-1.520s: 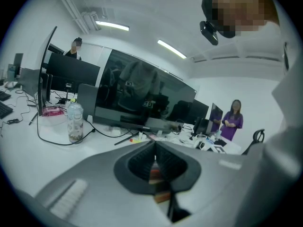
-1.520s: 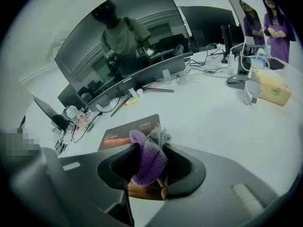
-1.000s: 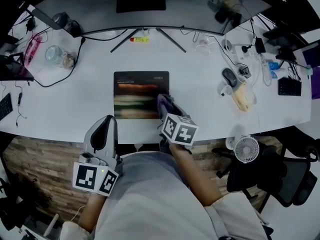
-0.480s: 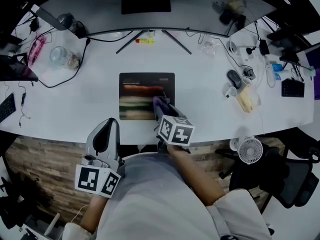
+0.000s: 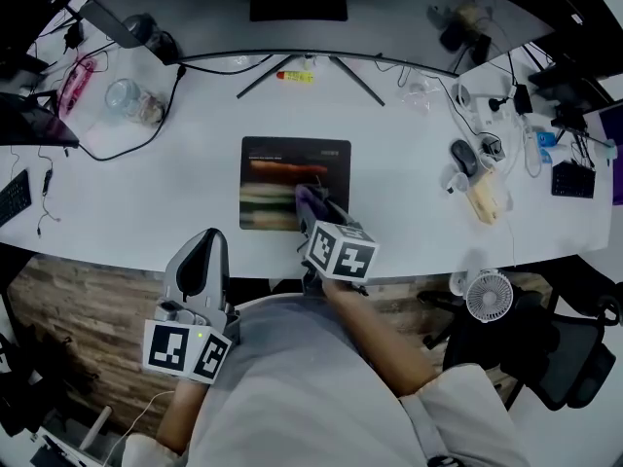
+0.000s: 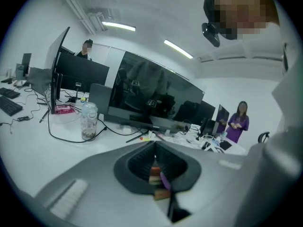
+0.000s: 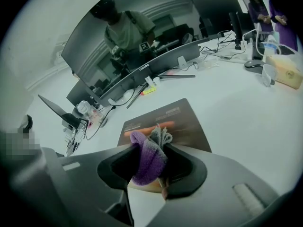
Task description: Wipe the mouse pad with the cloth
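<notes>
Fingers of the left gripper (image 6: 155, 162) were closed together with nothing between them, held by the person's torso at the near edge of the white table (image 5: 175, 183). Fingers of the right gripper (image 7: 154, 151) were clamped on a bunched purple-and-grey cloth (image 7: 147, 156), which lay over the near right part of the dark mouse pad (image 5: 282, 163). The pad lay flat at the table's centre. Farther right sat a computer mouse (image 5: 463, 156); farther left, a clear jar (image 5: 131, 100). A curved monitor (image 7: 137, 41) stood along the far edge.
</notes>
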Tool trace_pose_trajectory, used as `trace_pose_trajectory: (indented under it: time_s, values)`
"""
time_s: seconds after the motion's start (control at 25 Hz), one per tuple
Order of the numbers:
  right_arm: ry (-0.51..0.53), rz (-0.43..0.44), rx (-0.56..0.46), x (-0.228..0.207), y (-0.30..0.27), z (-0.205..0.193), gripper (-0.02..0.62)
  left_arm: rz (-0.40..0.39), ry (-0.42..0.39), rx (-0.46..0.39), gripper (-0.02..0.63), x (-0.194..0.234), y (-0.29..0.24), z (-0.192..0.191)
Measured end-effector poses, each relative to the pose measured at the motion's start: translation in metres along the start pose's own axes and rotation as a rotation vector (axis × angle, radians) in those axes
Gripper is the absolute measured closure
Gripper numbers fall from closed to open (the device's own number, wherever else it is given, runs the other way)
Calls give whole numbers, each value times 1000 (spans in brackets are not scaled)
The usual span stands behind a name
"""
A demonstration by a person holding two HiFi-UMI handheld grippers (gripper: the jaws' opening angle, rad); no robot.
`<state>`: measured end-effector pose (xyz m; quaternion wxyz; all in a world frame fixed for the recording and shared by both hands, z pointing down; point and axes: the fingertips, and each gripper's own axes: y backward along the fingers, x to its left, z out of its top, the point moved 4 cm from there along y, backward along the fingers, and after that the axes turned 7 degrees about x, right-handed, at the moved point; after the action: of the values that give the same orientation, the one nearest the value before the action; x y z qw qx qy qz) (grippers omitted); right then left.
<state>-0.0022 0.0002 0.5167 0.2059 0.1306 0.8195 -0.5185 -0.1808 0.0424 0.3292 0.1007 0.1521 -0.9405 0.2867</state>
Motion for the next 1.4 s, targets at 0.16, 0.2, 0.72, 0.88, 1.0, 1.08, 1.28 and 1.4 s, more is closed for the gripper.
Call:
trace_pose_trajectory:
  time_s: [0.16,0.2,0.72,0.88,1.0,1.08,1.28,1.4]
  values:
    - [-1,9,-1,7,-3,0,443,14,8,-1,606,7,3,1]
    - [-2,9,4,9,-4,-1,443,14,8,0,606,8,3,1]
    - [9,56,27,39,-21,-5,443,30,12,12,606,21,5,2]
    - [11,69,28,47,-25,-6,443,33,14,15,606,25,5,2]
    - [8,80,37,53,-30,-6,443,36,14,19,606,28,5,1]
    - [0,84,34,56,-31,-7,443,38,14,22,606,31,5,1]
    - [-10,96,29,64,-35,-9,443,45,18,23,606,37,7,1]
    - [-22,116,26,72,-41,-9,443,62,18,15,606,44,11,3]
